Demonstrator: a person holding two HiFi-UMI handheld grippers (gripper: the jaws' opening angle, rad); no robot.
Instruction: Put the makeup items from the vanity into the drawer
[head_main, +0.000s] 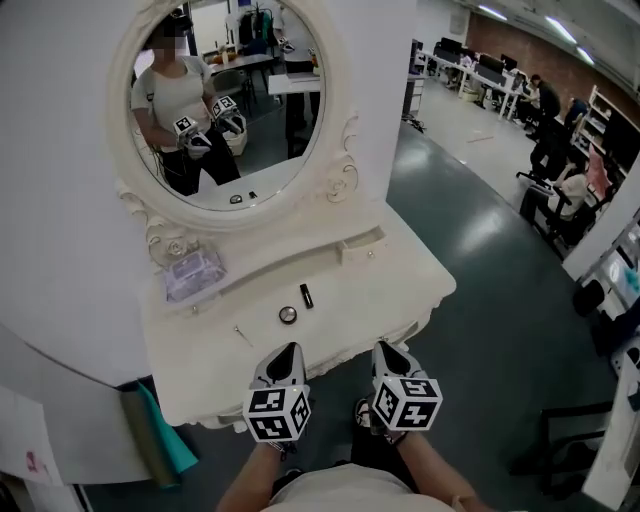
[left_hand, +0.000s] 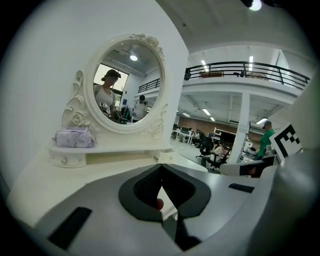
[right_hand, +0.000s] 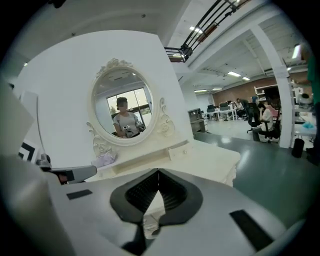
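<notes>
On the white vanity top (head_main: 385, 285) lie a small round compact (head_main: 288, 315), a short black lipstick tube (head_main: 306, 296) and a thin pin-like stick (head_main: 243, 336). A lilac pouch (head_main: 193, 272) (left_hand: 75, 137) (right_hand: 105, 160) rests on the raised shelf under the oval mirror (head_main: 230, 90). A small drawer (head_main: 360, 243) (left_hand: 164, 156) (right_hand: 179, 151) sits closed at the shelf's right end. My left gripper (head_main: 289, 350) (left_hand: 160, 170) hovers at the vanity's front edge just short of the compact, jaws together and empty. My right gripper (head_main: 385, 348) (right_hand: 158, 172) is beside it, shut with nothing held.
A white wall panel stands behind and left of the vanity. A teal object (head_main: 160, 435) leans by its left foot. To the right lies grey office floor with desks, seated people and a black frame (head_main: 560, 440).
</notes>
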